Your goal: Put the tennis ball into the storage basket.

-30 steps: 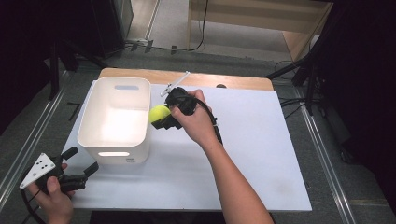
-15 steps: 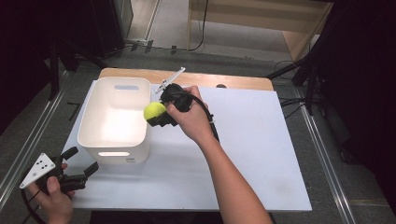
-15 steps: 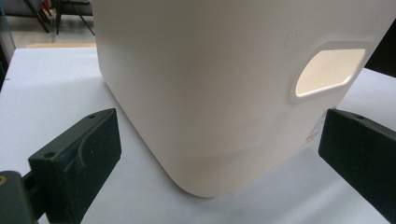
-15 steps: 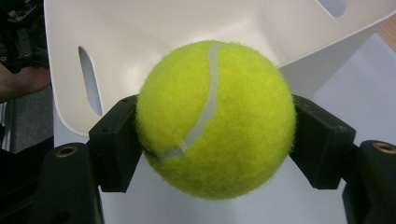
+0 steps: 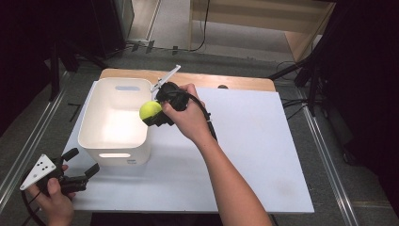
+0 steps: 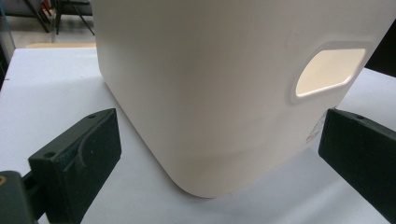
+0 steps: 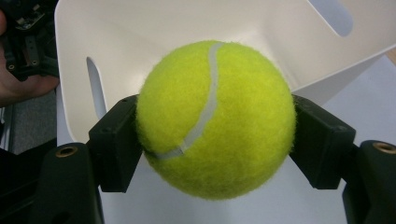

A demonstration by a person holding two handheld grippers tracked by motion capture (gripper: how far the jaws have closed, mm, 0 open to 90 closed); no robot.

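A yellow-green tennis ball hangs over the right rim of the white plastic bin. My right gripper is shut on it. In the right gripper view both black pads press the ball at its sides, with the bin's bare inside behind it. My left gripper rests at the board's near left corner, open with nothing between its jaws. In the left gripper view it faces the bin's near corner and handle slot.
The bin stands at the left of a white board, which lies on a wooden table. Metal rails run along both sides on the floor. Dark stands and cables lie beyond the far edge.
My right hand has carried the ball a little to the left and farther away, from beside the bin to over its right rim. The left gripper has stayed put.
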